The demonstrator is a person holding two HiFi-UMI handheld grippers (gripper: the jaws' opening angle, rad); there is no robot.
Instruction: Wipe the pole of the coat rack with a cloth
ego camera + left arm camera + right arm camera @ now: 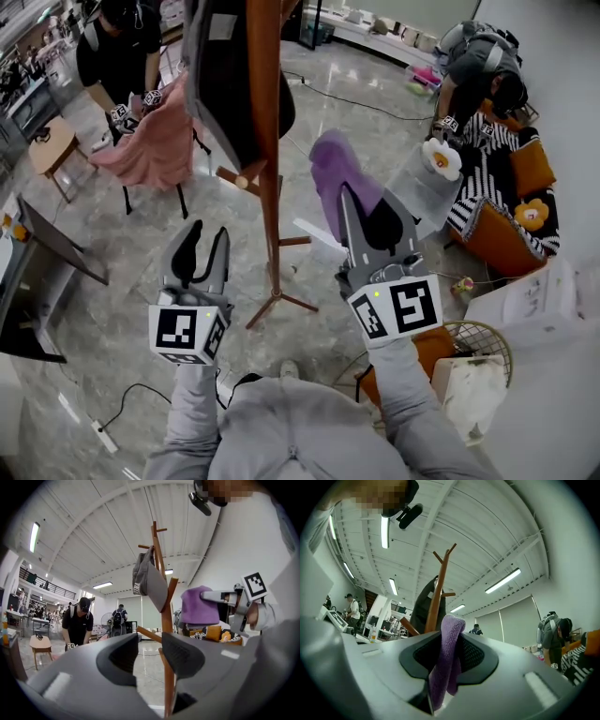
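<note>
The wooden coat rack pole (265,112) rises in the middle of the head view, with a grey garment (220,70) hung on it. My right gripper (361,211) is shut on a purple cloth (336,169), held just right of the pole without touching it. In the right gripper view the cloth (446,663) is pinched between the jaws, and the pole (438,597) stands behind. My left gripper (199,246) is open and holds nothing, left of the pole. In the left gripper view the pole (165,620) stands just beyond the jaws, and the cloth (199,605) shows at the right.
The rack's tripod feet (279,302) spread on the marble floor. A person with a pink cloth (155,141) works at the back left, another (478,70) bends over a striped sofa (502,202) at the right. A round wire-topped stool (469,352) and a cable (122,408) lie close by.
</note>
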